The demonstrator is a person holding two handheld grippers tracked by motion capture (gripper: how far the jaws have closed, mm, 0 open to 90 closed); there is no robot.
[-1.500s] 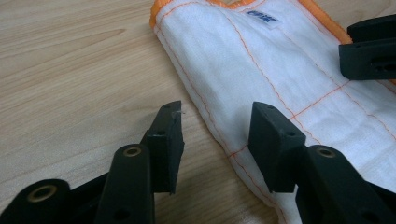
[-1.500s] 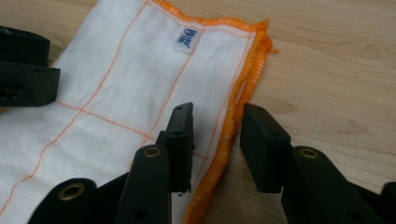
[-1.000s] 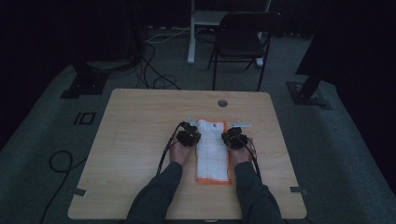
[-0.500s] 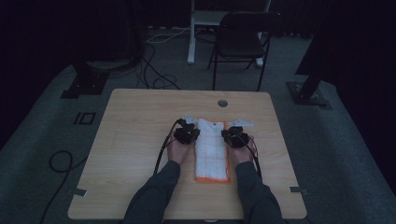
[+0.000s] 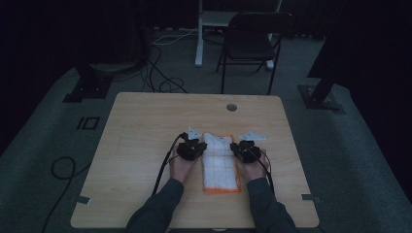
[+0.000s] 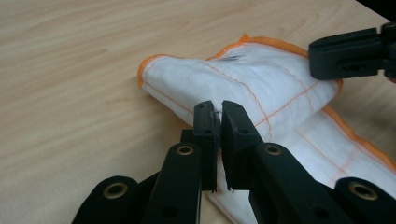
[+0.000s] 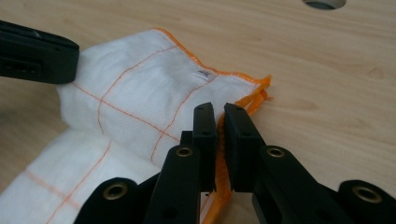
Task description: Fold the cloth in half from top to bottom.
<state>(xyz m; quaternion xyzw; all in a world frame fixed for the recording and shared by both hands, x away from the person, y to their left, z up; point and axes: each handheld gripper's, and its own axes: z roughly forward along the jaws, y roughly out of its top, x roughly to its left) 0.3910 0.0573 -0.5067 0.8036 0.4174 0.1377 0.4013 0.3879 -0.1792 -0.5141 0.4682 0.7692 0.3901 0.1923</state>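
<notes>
A white cloth [image 5: 221,165] with orange grid lines and an orange hem lies lengthwise on the wooden table [image 5: 145,126]. My left gripper [image 5: 198,146] is shut on the cloth's left edge near its far end. My right gripper [image 5: 239,147] is shut on the right edge opposite it. In the left gripper view the jaws [image 6: 218,111] pinch the hem of the cloth [image 6: 243,84], whose far end is raised and doubled over the layer below. The right gripper view has its jaws [image 7: 219,113] clamped on the orange hem of the cloth [image 7: 140,93].
A round cable hole [image 5: 231,107] sits near the table's far edge, also seen as a hole [image 7: 324,3] in the right gripper view. A dark folding chair [image 5: 252,43] and floor cables [image 5: 160,73] lie beyond the table. Bare wood stretches to either side of the cloth.
Both hands have drawn back toward the near edge and risen slightly, carrying the cloth's far end with them, so that it lifts over the rest of the cloth.
</notes>
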